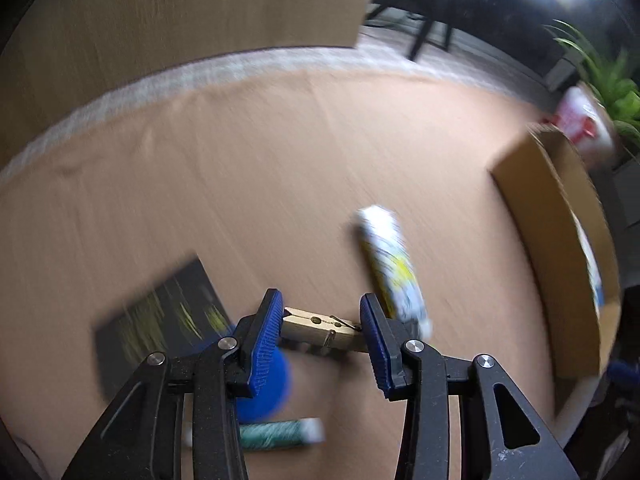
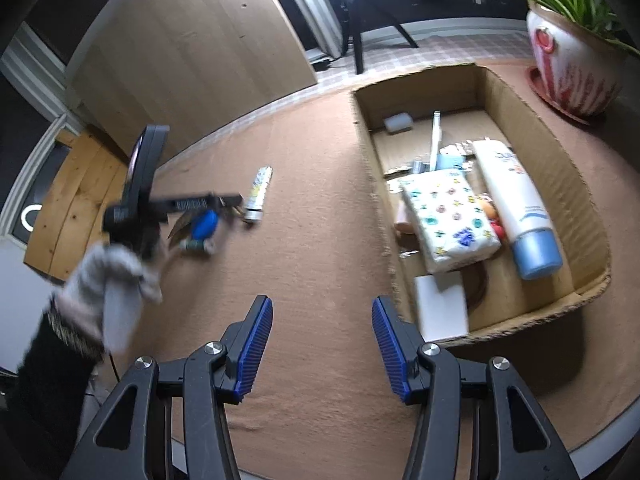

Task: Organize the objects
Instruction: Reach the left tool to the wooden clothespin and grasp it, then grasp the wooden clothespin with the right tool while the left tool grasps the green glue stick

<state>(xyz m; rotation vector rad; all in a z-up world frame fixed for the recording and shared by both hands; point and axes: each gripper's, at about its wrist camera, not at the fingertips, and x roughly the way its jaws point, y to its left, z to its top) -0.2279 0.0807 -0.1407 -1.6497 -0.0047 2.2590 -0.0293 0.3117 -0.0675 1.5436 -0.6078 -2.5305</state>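
Observation:
My left gripper [image 1: 322, 310] is shut on a wooden clothespin [image 1: 320, 326], which lies crosswise between the blue pads, lifted off the brown tablecloth [image 1: 240, 180]. Beneath it, blurred, are a blue round cap [image 1: 274, 388], a green thread spool [image 1: 276, 434] and a dark packet [image 1: 160, 312]. A white and yellow tube [image 1: 390, 264] lies just right of it. In the right wrist view my right gripper [image 2: 322, 320] is open over bare cloth, left of the cardboard box [image 2: 576, 184]. A gloved hand [image 2: 112, 276] holds the left gripper [image 2: 224, 202] near the tube [image 2: 259, 192].
The box holds a white bottle with a blue cap [image 2: 516, 200], a patterned tissue pack [image 2: 448, 216], a small white carton [image 2: 440, 308] and other bits. A red and white plant pot [image 2: 568, 72] stands behind it. A wooden panel [image 2: 192, 48] rises beyond the table's far edge.

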